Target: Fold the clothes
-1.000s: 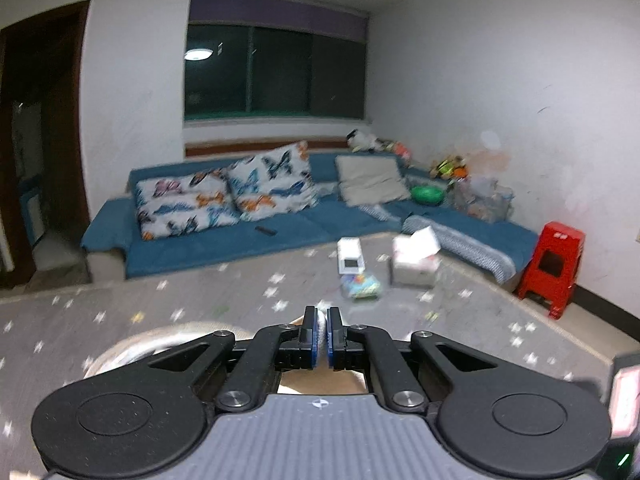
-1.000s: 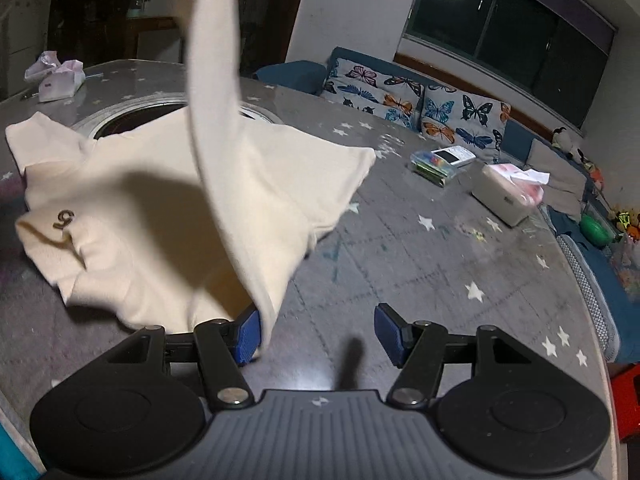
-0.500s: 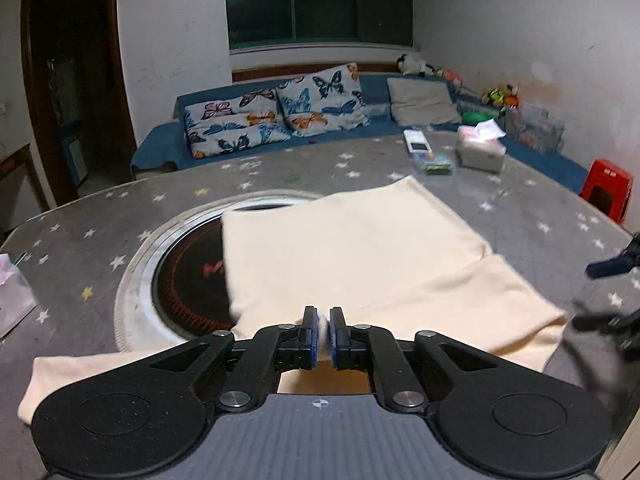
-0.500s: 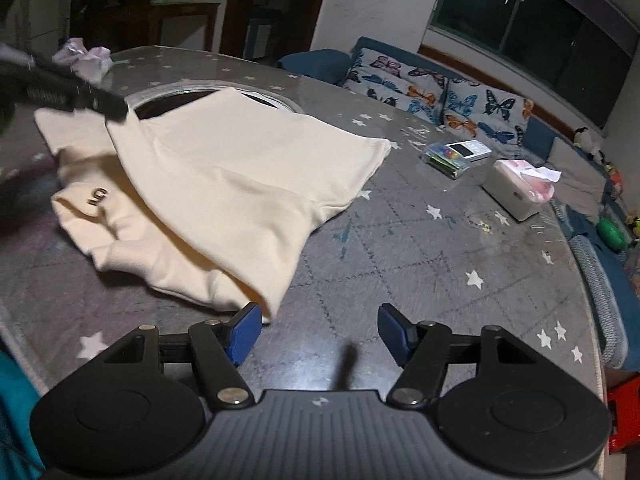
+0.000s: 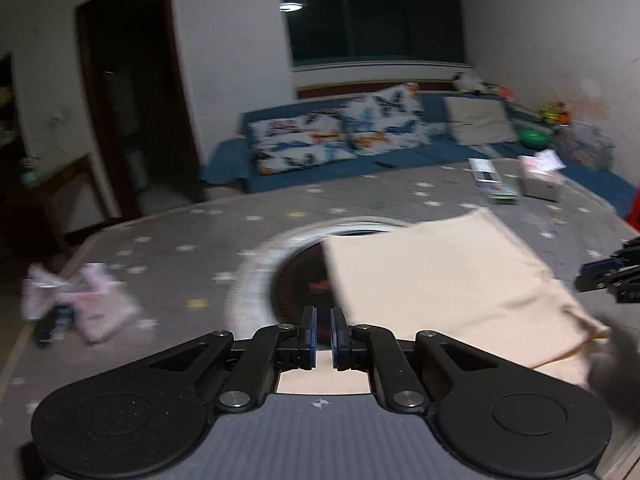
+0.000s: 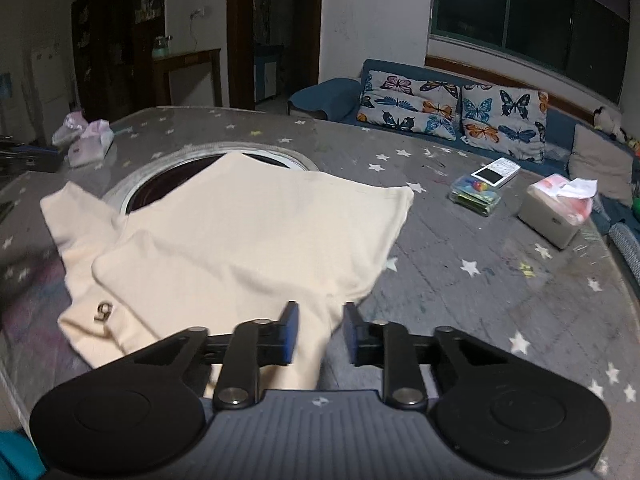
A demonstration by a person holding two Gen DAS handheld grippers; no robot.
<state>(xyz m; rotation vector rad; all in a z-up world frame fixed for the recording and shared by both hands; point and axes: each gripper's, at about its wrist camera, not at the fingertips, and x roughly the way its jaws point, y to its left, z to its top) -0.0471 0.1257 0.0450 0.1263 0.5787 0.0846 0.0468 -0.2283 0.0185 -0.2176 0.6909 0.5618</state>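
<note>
The left gripper (image 5: 323, 330) has its two blue-tipped fingers almost together, with only a thin gap between them. The picture is blurry here, so I cannot tell if any cloth is caught in that gap. Cream cloth shows just under the fingers.

The right gripper (image 6: 318, 330) has its fingers partly open. The near edge of the cream-coloured soft cloth top (image 6: 240, 240) lies between them, but the fingers are not squeezing it.

The top lies spread on the grey round table with little white stars (image 6: 500, 272). One flap is folded over the near left part, and a small dark mark sits near its left corner. The far edge of the top covers part of a round dark hole with a silver ring (image 6: 160, 180) in the middle of the table.

On the far left lie some small pink clothes (image 6: 88, 140). On the far right sits a white phone (image 6: 496, 172) on a clear box of coloured things (image 6: 474, 196), and beside it a white tissue box (image 6: 554, 212).

Behind the table is a blue sofa with butterfly pillows (image 6: 452, 108).
</note>
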